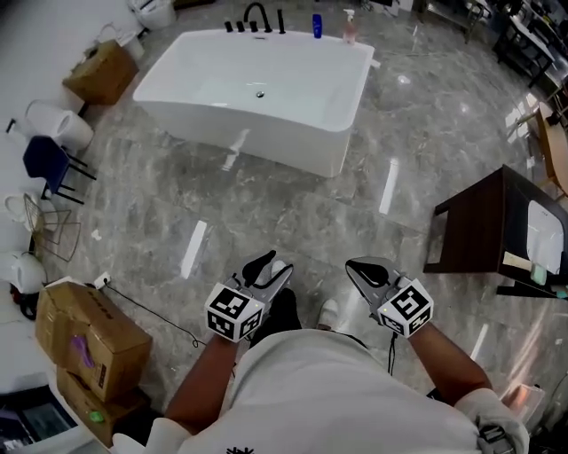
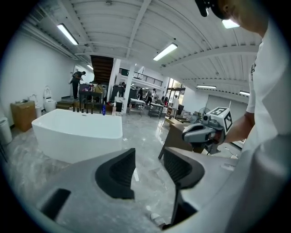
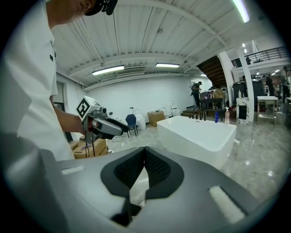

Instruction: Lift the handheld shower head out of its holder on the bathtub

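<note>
Head view, floor: polished grey stone look, veined, streaked with glare from the lights.
Head view, bathtub: white, glossy, freestanding, a rounded rectangle; only a small drain shows in its basin.
Head view, fittings: a row of black pieces on the tub's far rim, one an arched spout.
Head view, handheld shower head: the slim black upright at the right end of that row seems to be it, seated on the rim; too small to be sure.
Head view, bottles: blue bottle and pale pump bottle, upright on the same rim, right of the fittings.
Head view, cardboard boxes: brown, stacked at lower left, flaps shut, contents not visible.
Head view, cabinet: dark wood, boxy, at the right.
Head view, grippers: left gripper and right gripper, grey bodies with marker cubes, held low near the person, well apart from the tub.
Left gripper view, pads: black, ribbed, curved; jaws stand apart with bare floor in the gap, nothing between them.
Left gripper view, background: tub ahead to the left, white corrugated ceiling above.
Right gripper view, pads: black, dimpled; jaws pressed together, nothing between them.
Right gripper view, background: tub ahead to the right, the bottles on its far rim.
</note>
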{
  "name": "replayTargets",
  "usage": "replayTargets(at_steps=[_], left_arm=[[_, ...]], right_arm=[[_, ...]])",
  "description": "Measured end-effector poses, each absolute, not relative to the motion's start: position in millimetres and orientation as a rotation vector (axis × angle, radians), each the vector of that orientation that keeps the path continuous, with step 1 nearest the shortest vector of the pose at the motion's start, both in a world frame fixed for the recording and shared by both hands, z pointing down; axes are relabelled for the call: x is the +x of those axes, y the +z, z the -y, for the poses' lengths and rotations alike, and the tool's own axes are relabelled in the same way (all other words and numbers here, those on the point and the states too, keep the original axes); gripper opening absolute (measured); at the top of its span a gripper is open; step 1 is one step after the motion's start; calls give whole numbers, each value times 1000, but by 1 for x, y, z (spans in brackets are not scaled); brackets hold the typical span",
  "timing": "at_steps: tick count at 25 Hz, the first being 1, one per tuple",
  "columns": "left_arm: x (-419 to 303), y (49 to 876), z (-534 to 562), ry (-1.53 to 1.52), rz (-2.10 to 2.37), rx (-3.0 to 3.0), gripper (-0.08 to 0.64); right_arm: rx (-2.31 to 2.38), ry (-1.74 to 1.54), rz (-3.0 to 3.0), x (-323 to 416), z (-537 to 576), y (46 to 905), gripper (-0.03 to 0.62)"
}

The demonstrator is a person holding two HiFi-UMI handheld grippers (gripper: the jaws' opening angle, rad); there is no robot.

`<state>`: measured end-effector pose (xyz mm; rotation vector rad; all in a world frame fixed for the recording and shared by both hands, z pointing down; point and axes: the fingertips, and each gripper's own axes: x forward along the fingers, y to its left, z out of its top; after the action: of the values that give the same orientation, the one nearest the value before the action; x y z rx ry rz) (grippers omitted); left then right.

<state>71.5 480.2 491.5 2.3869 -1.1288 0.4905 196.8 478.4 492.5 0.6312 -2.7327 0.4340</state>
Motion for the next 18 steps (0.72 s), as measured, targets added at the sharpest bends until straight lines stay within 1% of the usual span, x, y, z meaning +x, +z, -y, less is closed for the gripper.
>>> replayTargets(at_steps=[1, 3, 6, 12, 18], left_arm=[[66, 490, -469, 482, 1142, 2391, 211], [54, 488, -444, 464, 1161, 2401, 246], [42, 489, -402, 427, 1157, 2417, 268], [3, 472, -313, 387, 1117, 2479, 279], [-40, 471, -258, 409, 1081, 2530, 279]], right_arm=[[635, 433, 2736, 193, -472, 493, 17], [650, 438, 2731, 185, -457, 495, 56], [687, 439, 2700, 179, -432, 499, 66], [759, 379, 2638, 144, -364, 485, 108], [810, 333, 2622, 93, -310, 481, 117]])
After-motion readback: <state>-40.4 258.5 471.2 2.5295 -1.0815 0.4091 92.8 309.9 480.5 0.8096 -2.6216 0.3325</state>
